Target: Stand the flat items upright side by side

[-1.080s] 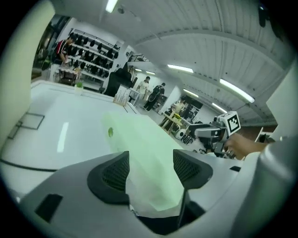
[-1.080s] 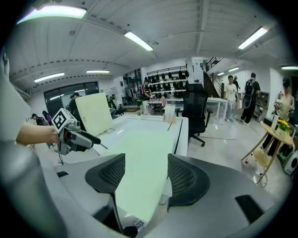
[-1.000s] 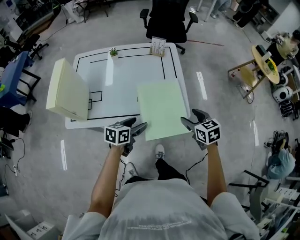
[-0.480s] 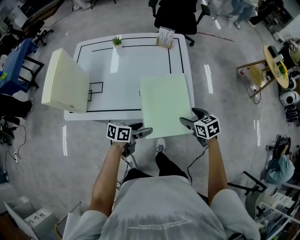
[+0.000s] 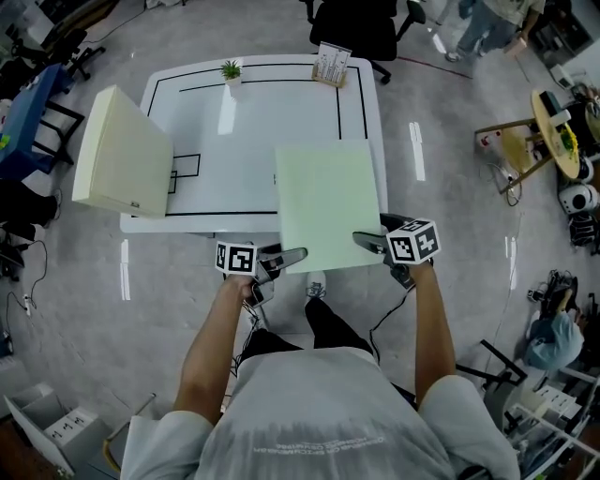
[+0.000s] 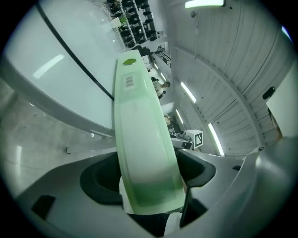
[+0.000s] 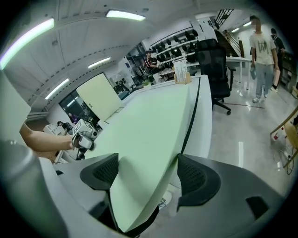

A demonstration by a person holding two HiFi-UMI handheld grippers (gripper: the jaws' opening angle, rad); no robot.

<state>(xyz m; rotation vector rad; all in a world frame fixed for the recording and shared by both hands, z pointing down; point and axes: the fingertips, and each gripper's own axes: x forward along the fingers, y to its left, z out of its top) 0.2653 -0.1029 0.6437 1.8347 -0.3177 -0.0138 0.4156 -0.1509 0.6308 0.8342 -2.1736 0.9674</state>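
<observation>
A pale green flat box (image 5: 326, 202) lies on the right front of the white table (image 5: 244, 122), its near edge hanging over the rim. My left gripper (image 5: 291, 257) is at its near left corner and my right gripper (image 5: 367, 240) is at its near right corner. In the left gripper view the box's narrow side (image 6: 139, 139) runs between the wide jaws (image 6: 149, 169). In the right gripper view its corner (image 7: 149, 135) sits between the jaws (image 7: 146, 174), with a gap at the right pad. Both pairs of jaws have just been opening. A cream flat box (image 5: 120, 155) lies tilted over the table's left edge.
A small potted plant (image 5: 230, 70) and a card stand (image 5: 330, 66) sit at the table's far edge, with a black office chair (image 5: 361, 19) behind. A round wooden side table (image 5: 553, 131) stands to the right. A person (image 7: 263, 51) stands beyond the chair.
Both grippers have come down with the green box's near edge, and their jaws stand wider. The left gripper has rolled. The cream box has not moved.
</observation>
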